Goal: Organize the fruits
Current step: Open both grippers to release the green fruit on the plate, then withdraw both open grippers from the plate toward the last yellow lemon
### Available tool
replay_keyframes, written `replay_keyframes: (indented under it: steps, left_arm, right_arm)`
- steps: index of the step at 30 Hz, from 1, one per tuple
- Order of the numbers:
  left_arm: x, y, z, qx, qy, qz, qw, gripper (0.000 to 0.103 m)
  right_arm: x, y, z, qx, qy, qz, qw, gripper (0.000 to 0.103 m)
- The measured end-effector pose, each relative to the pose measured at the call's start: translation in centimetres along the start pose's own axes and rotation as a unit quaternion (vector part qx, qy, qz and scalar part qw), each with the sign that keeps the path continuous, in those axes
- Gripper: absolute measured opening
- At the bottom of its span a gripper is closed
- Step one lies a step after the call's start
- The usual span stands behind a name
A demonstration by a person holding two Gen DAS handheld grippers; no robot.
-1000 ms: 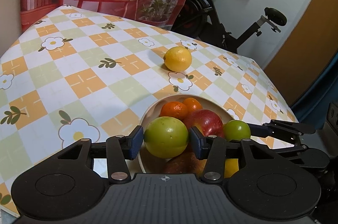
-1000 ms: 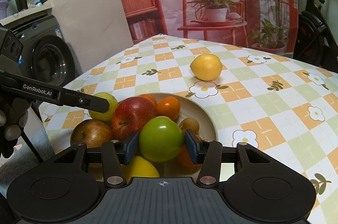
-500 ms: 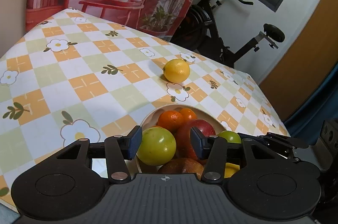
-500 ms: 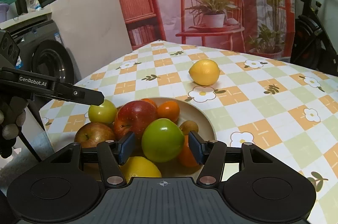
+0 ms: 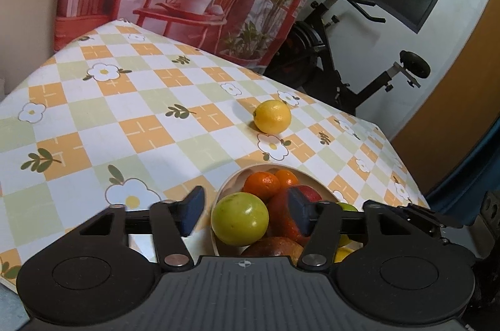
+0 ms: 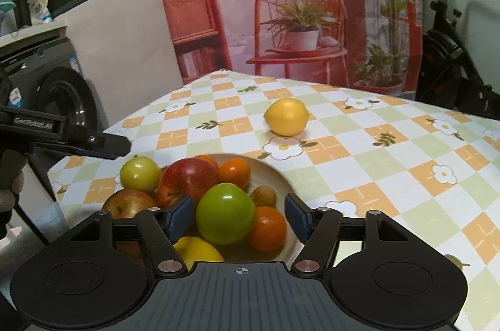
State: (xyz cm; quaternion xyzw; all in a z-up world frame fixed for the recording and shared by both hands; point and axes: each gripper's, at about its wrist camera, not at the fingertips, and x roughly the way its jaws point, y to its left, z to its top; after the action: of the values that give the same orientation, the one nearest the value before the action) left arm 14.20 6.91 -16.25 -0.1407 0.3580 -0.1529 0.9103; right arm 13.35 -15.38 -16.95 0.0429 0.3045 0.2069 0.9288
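A cream bowl (image 5: 228,178) (image 6: 282,178) near the table's corner holds several fruits. In the left wrist view a yellow-green apple (image 5: 240,218) rests at the bowl's near rim, inside my left gripper (image 5: 245,207). Its jaws are opening and both pads stand off the apple. In the right wrist view a green apple (image 6: 225,212) sits on the pile between the fingers of my right gripper (image 6: 239,210). Those jaws are opening too, and neither pad presses on it. A lemon (image 5: 272,120) (image 6: 287,116) lies alone on the checked tablecloth beyond the bowl.
The bowl also holds a red apple (image 6: 187,178), oranges (image 6: 234,173), a brownish apple (image 6: 128,203) and a second lemon (image 6: 197,249). An exercise bike (image 5: 343,75) stands past the table's far edge, and a washing machine (image 6: 56,93) stands to the left.
Both grippers have opened off their green apples, which now lie in the bowl. Both views have tilted up a little.
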Motion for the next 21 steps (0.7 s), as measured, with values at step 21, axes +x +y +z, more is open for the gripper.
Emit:
replay_keyframes:
  steps: [21]
  left_arm:
    - [-0.5, -2.6, 2.6, 0.075, -0.036, 0.141, 0.9866, 0.082]
  right_arm:
    - [0.0, -3.8, 1.8, 0.053, -0.043, -0.068, 0.995, 0.102]
